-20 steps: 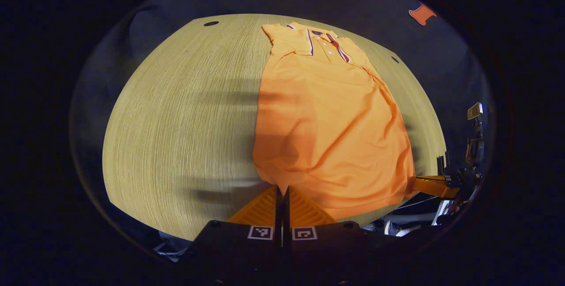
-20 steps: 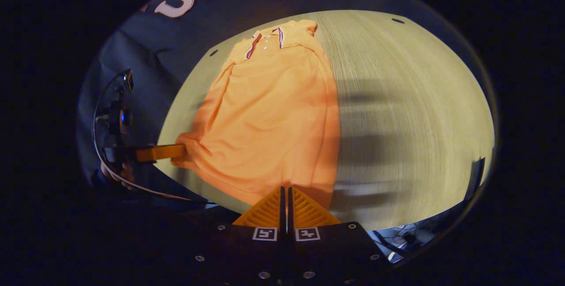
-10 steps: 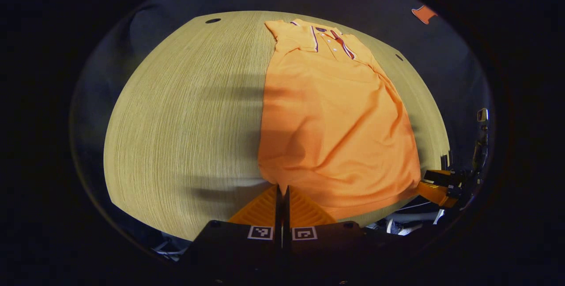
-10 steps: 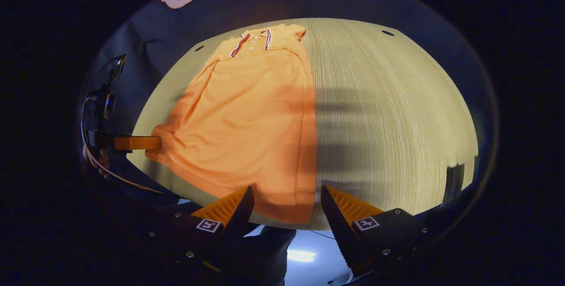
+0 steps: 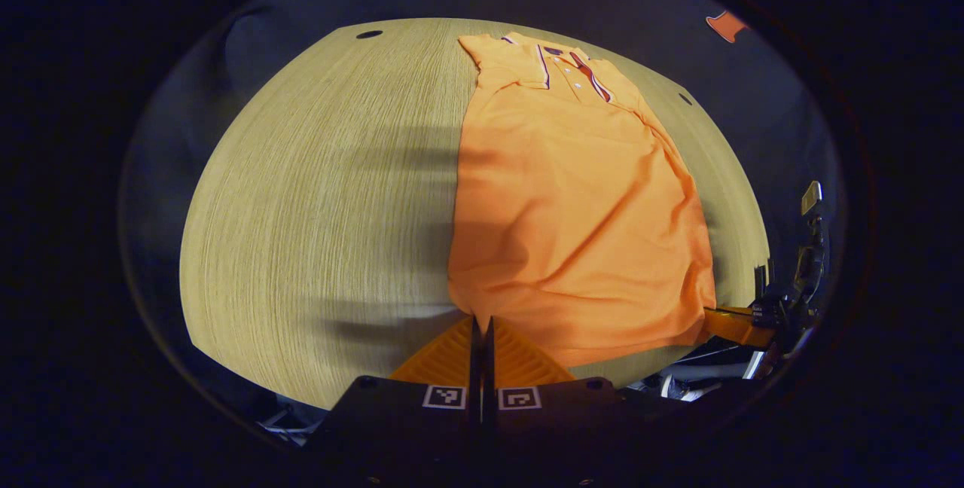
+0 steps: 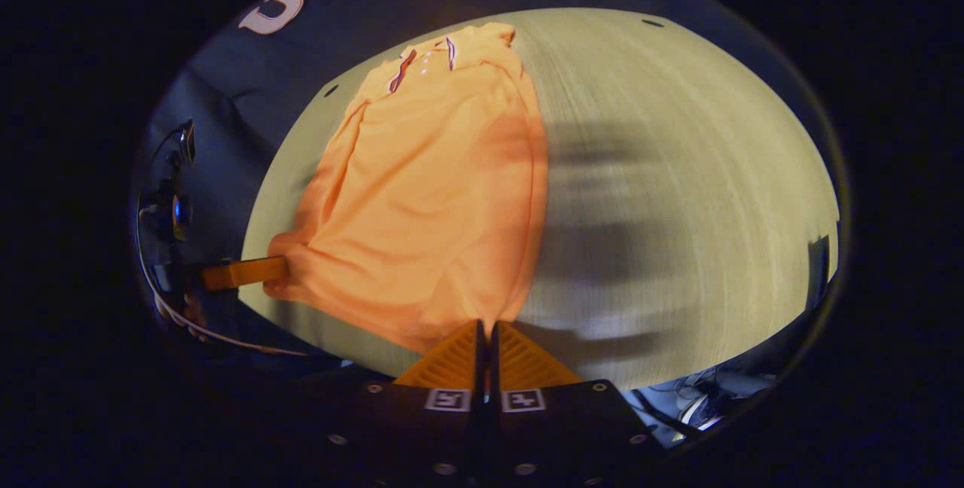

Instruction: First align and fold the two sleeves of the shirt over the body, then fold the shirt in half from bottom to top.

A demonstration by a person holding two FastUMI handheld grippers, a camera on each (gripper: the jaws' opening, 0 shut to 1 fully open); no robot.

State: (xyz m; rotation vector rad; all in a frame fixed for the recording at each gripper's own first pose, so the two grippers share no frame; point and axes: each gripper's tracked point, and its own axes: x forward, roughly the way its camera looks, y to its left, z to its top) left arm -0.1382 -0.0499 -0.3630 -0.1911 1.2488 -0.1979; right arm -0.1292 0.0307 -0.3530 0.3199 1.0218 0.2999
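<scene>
An orange polo shirt (image 5: 572, 202) lies flat on the wooden table (image 5: 301, 194), collar (image 5: 572, 70) at the far end, both sleeves folded in over the body. My left gripper (image 5: 480, 318) is shut on the near hem at the shirt's left corner. In the right gripper view the shirt (image 6: 429, 194) runs away to the upper left, and my right gripper (image 6: 486, 322) is shut on the hem's other corner. Each view also catches the other gripper at the far corner of the hem: the right gripper (image 5: 742, 322) and the left gripper (image 6: 248, 272).
The table (image 6: 678, 172) is bare wood on both sides of the shirt, with a small dark hole (image 5: 369, 34) near its far edge. Black booth cloth rises behind it. Cables hang below the near edge.
My right gripper, open half a second ago just off the hem, has shut on the hem corner. The left gripper has kept its hold. The shirt has barely shifted.
</scene>
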